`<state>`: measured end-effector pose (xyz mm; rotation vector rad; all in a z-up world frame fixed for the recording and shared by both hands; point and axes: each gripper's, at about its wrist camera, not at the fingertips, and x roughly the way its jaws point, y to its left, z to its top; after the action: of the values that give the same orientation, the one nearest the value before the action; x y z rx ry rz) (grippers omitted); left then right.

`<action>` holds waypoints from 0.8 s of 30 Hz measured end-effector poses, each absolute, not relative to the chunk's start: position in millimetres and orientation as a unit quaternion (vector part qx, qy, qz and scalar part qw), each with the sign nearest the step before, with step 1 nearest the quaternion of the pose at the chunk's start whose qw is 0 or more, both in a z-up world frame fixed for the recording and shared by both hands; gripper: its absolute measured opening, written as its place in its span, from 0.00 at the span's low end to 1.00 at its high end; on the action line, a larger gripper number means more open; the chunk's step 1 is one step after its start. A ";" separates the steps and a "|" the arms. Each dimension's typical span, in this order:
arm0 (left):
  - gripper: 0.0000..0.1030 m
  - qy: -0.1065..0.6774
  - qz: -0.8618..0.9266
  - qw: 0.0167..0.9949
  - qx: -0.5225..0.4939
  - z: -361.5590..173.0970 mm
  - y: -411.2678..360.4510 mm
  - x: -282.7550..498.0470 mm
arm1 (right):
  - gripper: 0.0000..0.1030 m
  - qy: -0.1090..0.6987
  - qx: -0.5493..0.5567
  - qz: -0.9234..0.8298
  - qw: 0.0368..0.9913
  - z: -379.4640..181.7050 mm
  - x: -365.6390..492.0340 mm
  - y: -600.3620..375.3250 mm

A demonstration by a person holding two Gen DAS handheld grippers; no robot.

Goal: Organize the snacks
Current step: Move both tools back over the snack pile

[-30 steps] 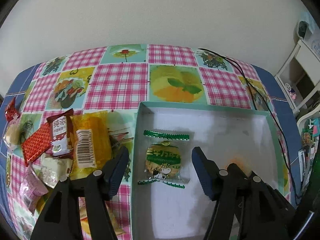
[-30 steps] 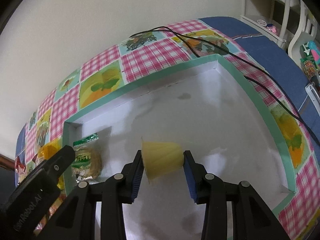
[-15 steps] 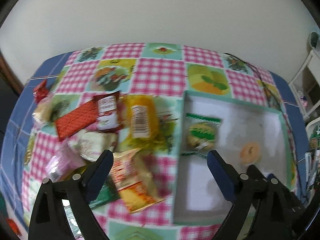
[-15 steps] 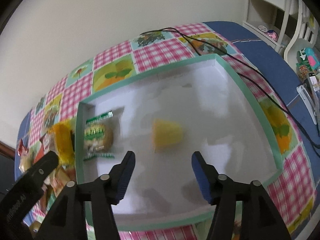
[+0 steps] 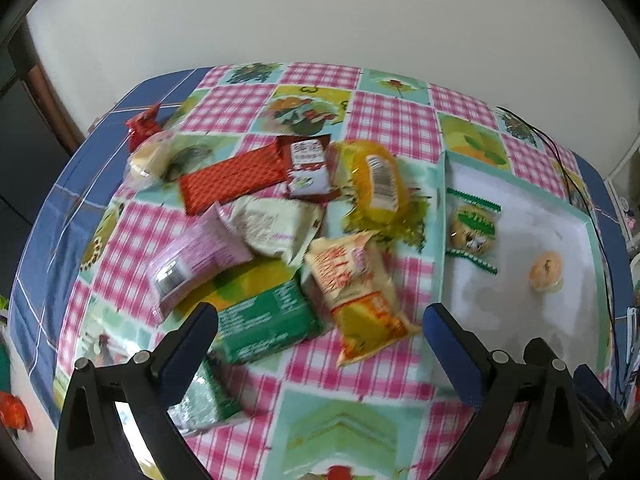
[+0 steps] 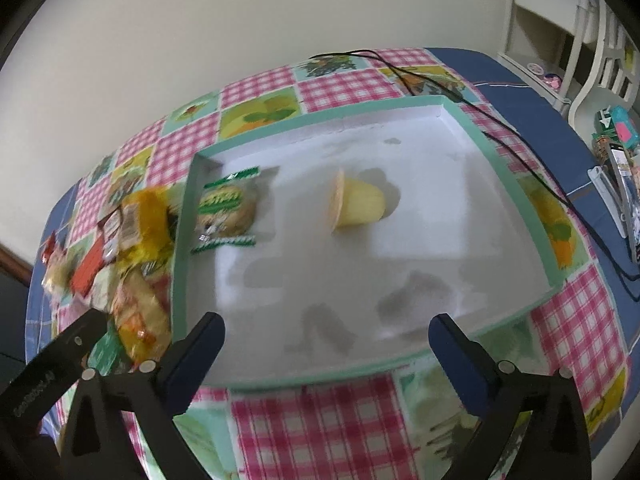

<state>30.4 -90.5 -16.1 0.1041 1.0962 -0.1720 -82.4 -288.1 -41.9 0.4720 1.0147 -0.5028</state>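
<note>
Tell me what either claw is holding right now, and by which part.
Nothing. The left claw is open above the snack pile; the right claw is open and empty, with the jelly cup lying loose on its side in the tray.

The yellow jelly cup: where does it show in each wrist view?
Left wrist: the jelly cup lies far right, inside the tray.
Right wrist: the jelly cup lies on its side, upper centre of the tray.
Shared landmark: the green-wrapped cookie by the tray's wall nearest the snack pile.

tray floor (image 6: 420, 208) mostly bare, snack pile (image 5: 280, 232) crowded
</note>
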 end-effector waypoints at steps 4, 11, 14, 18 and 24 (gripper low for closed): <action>0.99 0.516 -0.076 0.852 0.051 -16.1 -79.4 20.0 | 1.00 0.472 0.221 -0.224 0.823 -42.6 -93.5 -276.7; 0.99 0.525 -0.071 0.847 0.046 -19.9 -61.5 5.2 | 1.00 0.467 0.217 -0.217 0.829 -40.4 -109.3 -265.1; 0.99 0.531 -0.070 0.843 0.046 -23.3 -55.5 0.7 | 1.00 0.474 0.215 -0.211 0.827 -42.2 -112.3 -260.0; 0.99 0.534 -0.065 0.842 0.043 -24.2 -46.7 -4.7 | 1.00 0.481 0.214 -0.201 0.826 -43.5 -114.8 -252.8; 0.99 0.553 -0.038 0.832 0.006 -29.5 -22.5 -0.1 | 1.00 0.489 0.202 -0.182 0.829 -43.0 -110.0 -238.2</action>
<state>-0.1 -22.5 -29.5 0.0119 1.1720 -0.0807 -110.0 -238.2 -43.0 0.4286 1.0387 -0.3864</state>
